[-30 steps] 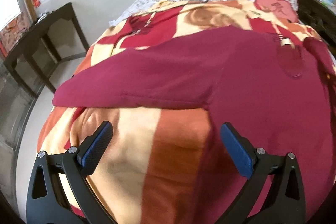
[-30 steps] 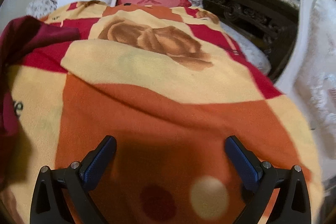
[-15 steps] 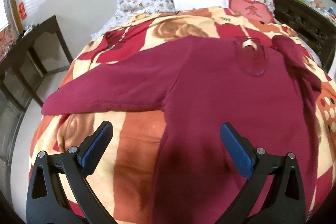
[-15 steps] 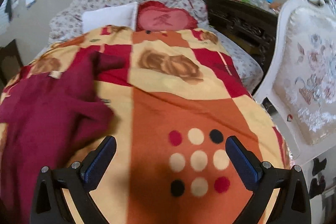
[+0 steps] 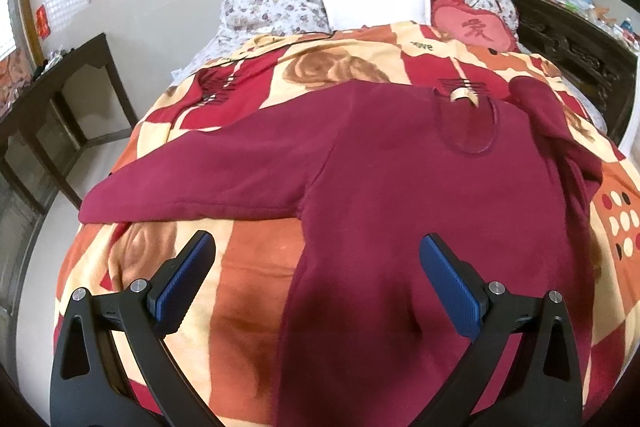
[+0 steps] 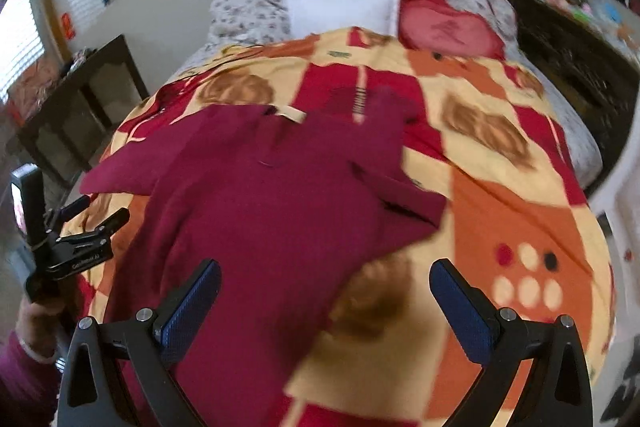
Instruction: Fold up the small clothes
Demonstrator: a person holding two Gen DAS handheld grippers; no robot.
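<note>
The maroon long-sleeved top (image 5: 420, 187) lies spread on the bed's patterned blanket (image 5: 248, 275), one sleeve stretched out flat to the left, the other bunched at the right edge. No fold looks made yet; all folding remains. The left gripper (image 5: 316, 279) and right gripper (image 6: 326, 301) hover above it, jaws wide apart, holding nothing.

Bare blanket (image 6: 516, 211) lies open beside sweater (image 6: 280, 195).
</note>
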